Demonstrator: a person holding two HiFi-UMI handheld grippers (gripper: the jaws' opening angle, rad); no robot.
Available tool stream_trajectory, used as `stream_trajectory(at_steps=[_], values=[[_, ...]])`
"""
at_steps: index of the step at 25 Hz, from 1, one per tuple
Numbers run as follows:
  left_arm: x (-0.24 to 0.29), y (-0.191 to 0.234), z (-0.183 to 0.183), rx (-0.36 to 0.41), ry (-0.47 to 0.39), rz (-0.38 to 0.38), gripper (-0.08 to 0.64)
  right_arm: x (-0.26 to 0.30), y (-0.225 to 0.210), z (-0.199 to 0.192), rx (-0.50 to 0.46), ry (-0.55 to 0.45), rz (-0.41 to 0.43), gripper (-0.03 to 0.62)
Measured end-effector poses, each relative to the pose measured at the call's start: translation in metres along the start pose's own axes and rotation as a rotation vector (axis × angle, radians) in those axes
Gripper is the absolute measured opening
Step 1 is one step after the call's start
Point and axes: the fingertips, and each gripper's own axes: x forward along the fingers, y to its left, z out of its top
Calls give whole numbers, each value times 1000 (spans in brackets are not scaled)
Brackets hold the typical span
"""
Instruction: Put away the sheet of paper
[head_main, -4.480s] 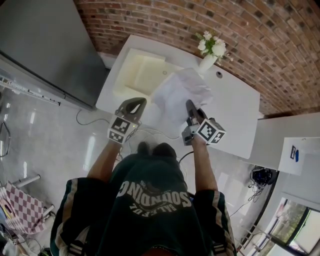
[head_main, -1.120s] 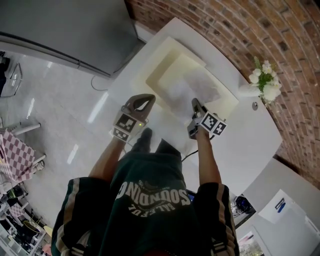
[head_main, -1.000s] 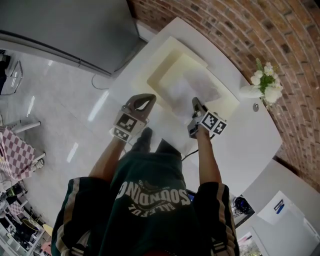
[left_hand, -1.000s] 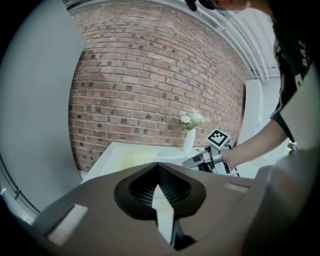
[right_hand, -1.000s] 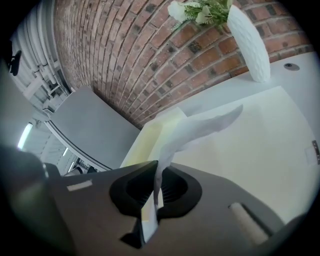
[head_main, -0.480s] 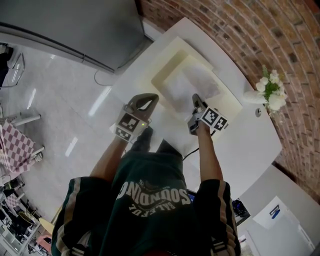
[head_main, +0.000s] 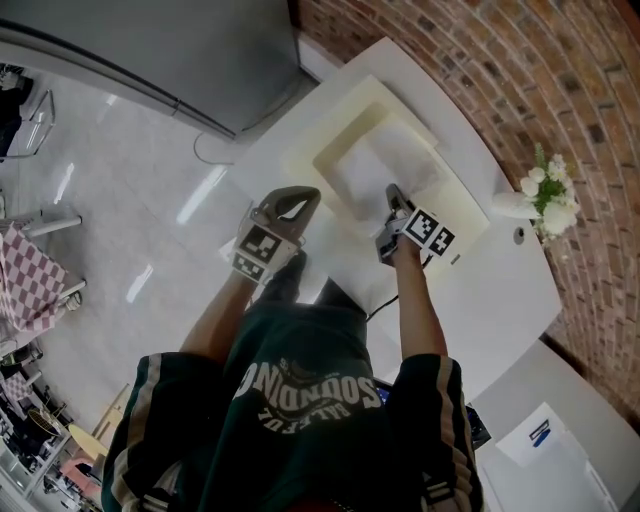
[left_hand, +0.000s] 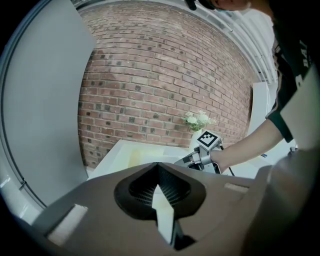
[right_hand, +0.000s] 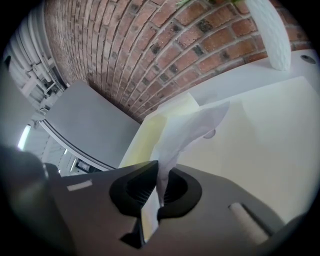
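Sheet of paper (right_hand: 192, 127) pinched in the closed right gripper (right_hand: 159, 186), trailing over the cream tray (head_main: 345, 125). It is apparently delivered but not yet released. Left gripper (left_hand: 158, 170) is closed and empty.

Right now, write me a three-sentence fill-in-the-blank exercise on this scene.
The right gripper pinches the sheet of paper, while the left gripper holds ____.
The white vase on the counter holds ____.
The wall behind the counter is built of ____.
Missing words: nothing; flowers; brick.
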Motion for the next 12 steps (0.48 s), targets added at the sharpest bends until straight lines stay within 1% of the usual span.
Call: stream_trajectory(at_steps=[12], values=[[-7,7,-12,-33,8,24,11,31,3,0,49,19,0,2]])
